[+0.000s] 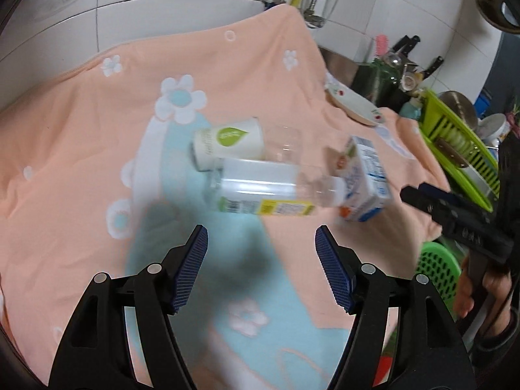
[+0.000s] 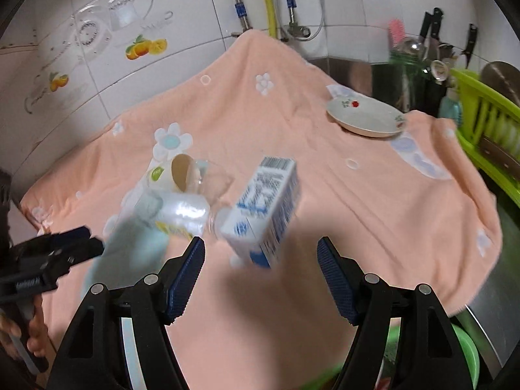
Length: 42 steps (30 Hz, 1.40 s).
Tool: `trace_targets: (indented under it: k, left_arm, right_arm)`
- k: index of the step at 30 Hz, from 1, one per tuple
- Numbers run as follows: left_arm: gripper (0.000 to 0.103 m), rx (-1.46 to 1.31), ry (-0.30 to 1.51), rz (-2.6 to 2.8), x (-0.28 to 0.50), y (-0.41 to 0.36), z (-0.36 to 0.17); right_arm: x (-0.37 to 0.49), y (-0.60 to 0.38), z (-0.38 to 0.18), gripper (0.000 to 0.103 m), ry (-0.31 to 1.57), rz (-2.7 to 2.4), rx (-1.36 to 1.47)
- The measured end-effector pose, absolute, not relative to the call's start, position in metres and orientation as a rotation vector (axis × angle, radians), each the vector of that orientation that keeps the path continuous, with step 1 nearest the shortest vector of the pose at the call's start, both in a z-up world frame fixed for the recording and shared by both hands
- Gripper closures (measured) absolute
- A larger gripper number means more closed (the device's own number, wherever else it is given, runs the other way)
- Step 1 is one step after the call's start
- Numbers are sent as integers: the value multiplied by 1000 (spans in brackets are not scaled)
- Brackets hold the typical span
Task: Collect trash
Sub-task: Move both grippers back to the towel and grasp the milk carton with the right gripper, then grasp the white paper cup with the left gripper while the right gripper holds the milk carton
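Claws: left claw (image 1: 261,243) and right claw (image 2: 261,255) apart, empty | left: bottle (image 1: 260,191), cup (image 1: 227,144), carton (image 2: 265,209) mid-frame on towel (image 1: 81,162) | collected: none visible

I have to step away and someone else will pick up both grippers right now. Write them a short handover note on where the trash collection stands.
Left gripper: jaws open, nothing between them, short of the clear plastic bottle.
Right gripper: jaws open, empty, short of the blue and white carton.
Trash: the bottle, the carton, a paper cup and a clear plastic cup all lie on their sides, clustered mid-way on the peach towel.
A white dish sits at the towel's far right edge.
Done: nothing picked up yet.
Left: grasp and remove every piece; no bin is in view.
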<state>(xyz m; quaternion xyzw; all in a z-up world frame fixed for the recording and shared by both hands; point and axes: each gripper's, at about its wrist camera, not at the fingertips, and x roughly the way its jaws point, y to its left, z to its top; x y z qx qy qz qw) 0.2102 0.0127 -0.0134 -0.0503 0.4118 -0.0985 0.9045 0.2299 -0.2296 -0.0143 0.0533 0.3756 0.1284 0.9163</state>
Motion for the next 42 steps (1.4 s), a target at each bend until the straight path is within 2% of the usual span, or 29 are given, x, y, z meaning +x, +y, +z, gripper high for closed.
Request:
trace_targets:
  k: [7,13,21,22,31,33,39,42]
  left_arm:
    - [35,-72,869,-207,233,26,-23]
    - [29,37,854,-267,247,13,-31]
    - [22,175,838,-397,272,-5,-36]
    - [22,178,840,-415,275,-6,-37]
    - [20,236,830,-489,303,-13,-42]
    - [20,181,791,-477,309,-3,-33]
    - [19,-42,854,-393,339,25,-36]
    - [13,-136,858,-351,347,33,-39]
  right_arm:
    - [281,-215,-27,34,828,202,96]
    - [307,-207,-43,34,882,161,89]
    - [315,-209,-56,56,929,197,94]
    - [314,-208,-56,61,931,200,92]
    - [298,-217,-50,65,931,241,69]
    - [296,-219,-49,65,927,247,70]
    - [295,-218,-53,65,933,261,66]
    - [296,-217,-55,65,931,266,67]
